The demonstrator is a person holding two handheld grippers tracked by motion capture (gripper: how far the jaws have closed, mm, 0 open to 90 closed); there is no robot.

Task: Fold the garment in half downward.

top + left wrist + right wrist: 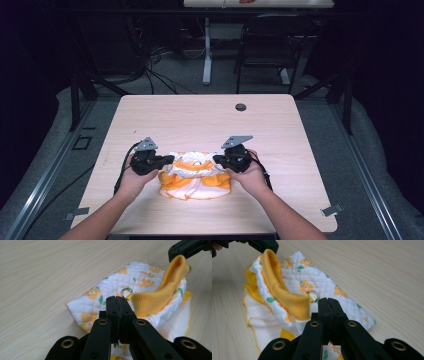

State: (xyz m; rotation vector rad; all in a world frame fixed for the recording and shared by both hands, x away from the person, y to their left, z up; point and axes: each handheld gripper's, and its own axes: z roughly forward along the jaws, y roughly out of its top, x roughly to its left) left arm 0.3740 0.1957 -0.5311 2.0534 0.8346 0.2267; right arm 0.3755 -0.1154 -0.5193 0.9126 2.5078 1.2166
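A small quilted white garment (195, 176) with orange flowers and a yellow ribbed collar (160, 292) lies crumpled near the table's front edge. A metal ring (127, 292) sits at the collar. My left gripper (170, 159) pinches the garment's left side, its jaws pressed together in the left gripper view (117, 300). On the opposite side my right gripper (217, 159) is shut too (329, 301), beside the ring (312, 295). The collar (274, 272) is stretched and lifted between both tips. Each gripper view also catches the other gripper's tip on a collar end, the right gripper (176, 253) and the left gripper (270, 248).
The light wooden table (200, 120) has a round cable hole (240, 107) at the back. Metal clips (332, 210) sit at its front corners. Behind it stand a dark chair (270, 45), another table's leg (207, 55) and floor cables (150, 70).
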